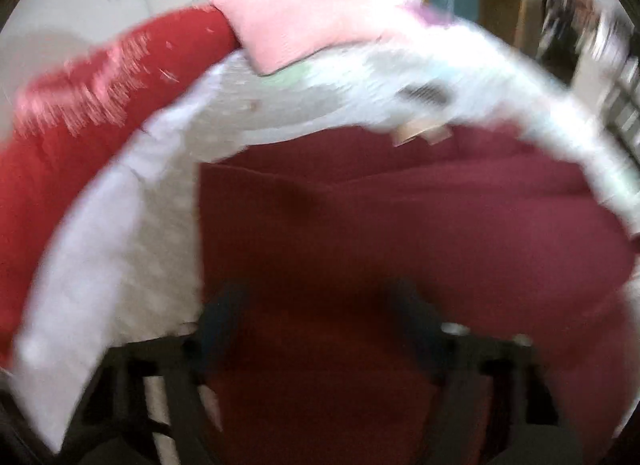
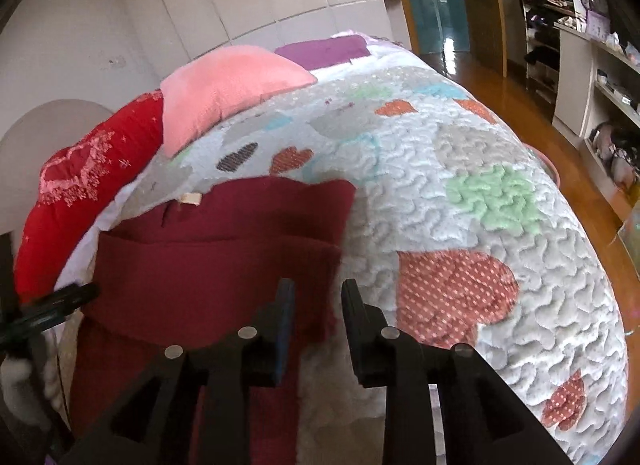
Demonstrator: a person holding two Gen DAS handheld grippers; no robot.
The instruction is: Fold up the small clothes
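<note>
Through my left wrist camera everything smeared, yet I could make out my left gripper [image 1: 316,317] hanging right over the dark red garment [image 1: 400,233], its jaws spread apart with cloth beneath them; whether the pads were already pressing on the fabric I could not tell through the blur. The garment filled the lower middle of that view, lying on the quilted bedspread [image 1: 160,193], with a pink pillow [image 1: 292,29] and a red cushion [image 1: 80,113] beyond it at the far side of the bed. Through my right wrist camera the picture was sharp: my right gripper [image 2: 318,313] stood with its jaws released, a narrow gap between them and nothing in it, poised just at the garment's [image 2: 216,257] right-hand edge. The garment lay ahead and to the left of those jaws, already doubled over, a fold line running across from left to right and its neck label [image 2: 191,198] at the far end. The tip of the left gripper [image 2: 60,301] showed at the garment's left edge. I judged both hands were equally near, one at each side edge, so the next fold would run along the garment's length, away from me.
</note>
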